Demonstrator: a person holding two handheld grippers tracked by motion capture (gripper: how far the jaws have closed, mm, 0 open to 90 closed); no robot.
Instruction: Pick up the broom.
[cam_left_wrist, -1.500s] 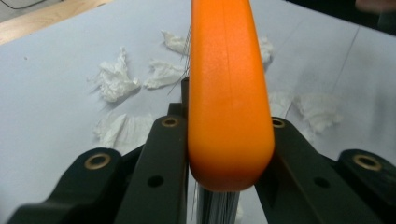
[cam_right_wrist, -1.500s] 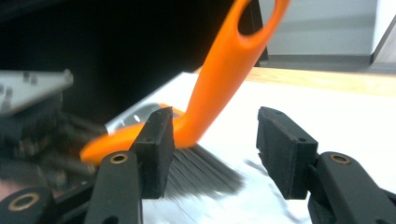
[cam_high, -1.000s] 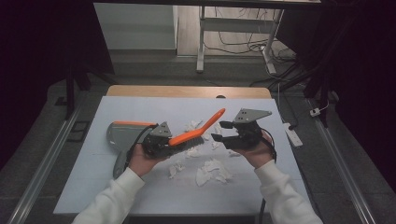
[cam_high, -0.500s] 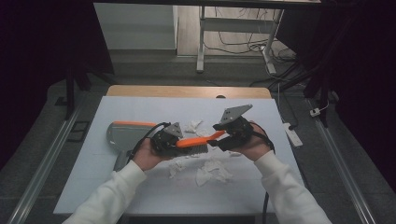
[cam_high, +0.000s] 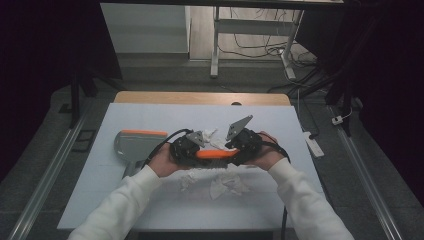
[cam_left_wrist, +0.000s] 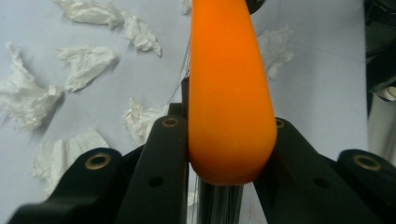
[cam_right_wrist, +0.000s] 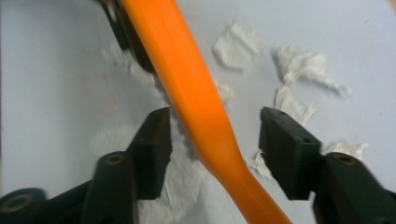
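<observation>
An orange brush handle (cam_high: 216, 154) lies level between my two grippers, just above the white table sheet (cam_high: 150, 200). My left gripper (cam_high: 194, 153) is shut on the handle's thick rounded end (cam_left_wrist: 231, 140), which is clamped between both jaws. My right gripper (cam_high: 236, 150) faces it from the other side. In the right gripper view the handle (cam_right_wrist: 205, 116) runs between that gripper's (cam_right_wrist: 215, 144) jaws with a gap on each side. Those jaws have just been closing. Dark bristles show faintly behind the handle (cam_left_wrist: 186, 70).
A grey dustpan (cam_high: 134, 146) with an orange grip lies to the left of my hands. Several torn white paper scraps (cam_high: 227, 182) are scattered under and in front of the grippers, and more lie just behind them (cam_high: 210, 135). The table's wooden far edge (cam_high: 200, 97) runs behind.
The brush has come down from a raised tilt to level. Both hands have moved nearer the person, and the right gripper has moved in around the handle.
</observation>
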